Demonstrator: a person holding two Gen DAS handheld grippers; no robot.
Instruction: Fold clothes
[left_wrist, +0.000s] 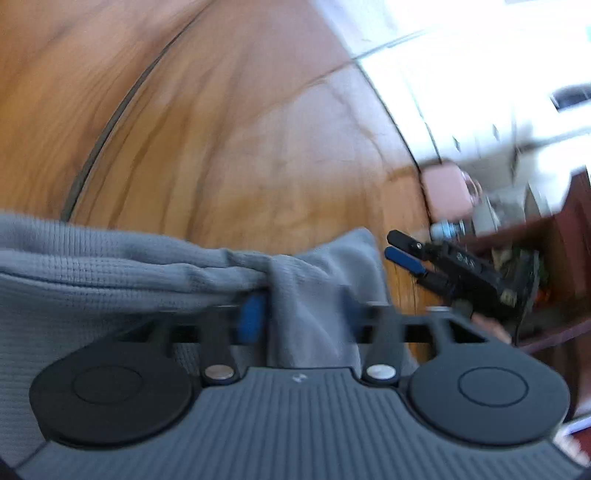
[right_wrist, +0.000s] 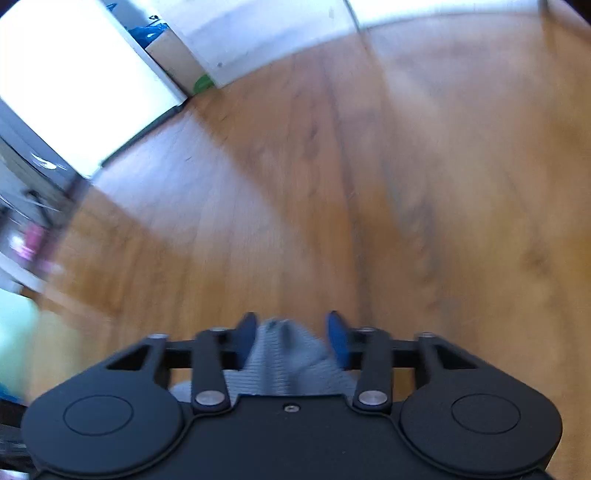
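Observation:
A grey waffle-knit garment (left_wrist: 110, 280) hangs across the left wrist view, bunched between the blue pads of my left gripper (left_wrist: 299, 314), which is shut on it above the wooden floor. The right gripper (left_wrist: 397, 245) shows at the right of that view, jaws a little apart, apparently empty there. In the right wrist view a peak of the same grey garment (right_wrist: 284, 354) sits between the blue pads of my right gripper (right_wrist: 291, 332); the pads stand apart around it and the grip is unclear. Both views are motion-blurred.
Wooden floor (left_wrist: 240, 140) fills both views. A pink object (left_wrist: 447, 192) and a dark wooden shelf (left_wrist: 554, 236) stand at the right in the left wrist view. White furniture (right_wrist: 74, 81) and a cardboard box (right_wrist: 173, 59) stand at the far left in the right wrist view.

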